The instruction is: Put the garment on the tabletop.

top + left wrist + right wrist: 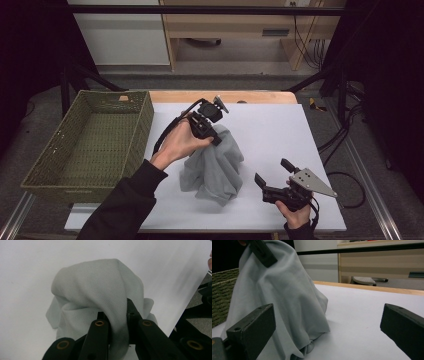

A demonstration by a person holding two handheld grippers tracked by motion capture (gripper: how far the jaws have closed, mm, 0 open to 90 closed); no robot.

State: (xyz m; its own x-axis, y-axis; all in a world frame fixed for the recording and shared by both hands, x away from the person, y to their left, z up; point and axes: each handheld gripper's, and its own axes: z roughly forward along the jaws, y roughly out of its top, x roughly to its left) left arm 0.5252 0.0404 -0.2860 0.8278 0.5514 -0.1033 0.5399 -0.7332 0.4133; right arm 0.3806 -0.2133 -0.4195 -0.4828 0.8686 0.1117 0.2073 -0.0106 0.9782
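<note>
Right of woven basket [90, 145]: grey cloth [215, 162] pinched by left gripper [216, 141], partly lifted; right gripper [274, 173] agape, empty; basket unfilled.

Grey cloth [279, 297] draped in a peak on the white table [362, 322], pinched at top by a black jaw; woven basket [222, 292] behind.

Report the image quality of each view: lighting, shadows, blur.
High view: bright white table, dark surroundings, grey cloth sharp. Left gripper view: cloth weave crisp, left gripper jaws soft and close; table nearly blown out. Right gripper view: right gripper jaws blurred, cloth casts a faint shadow.
</note>
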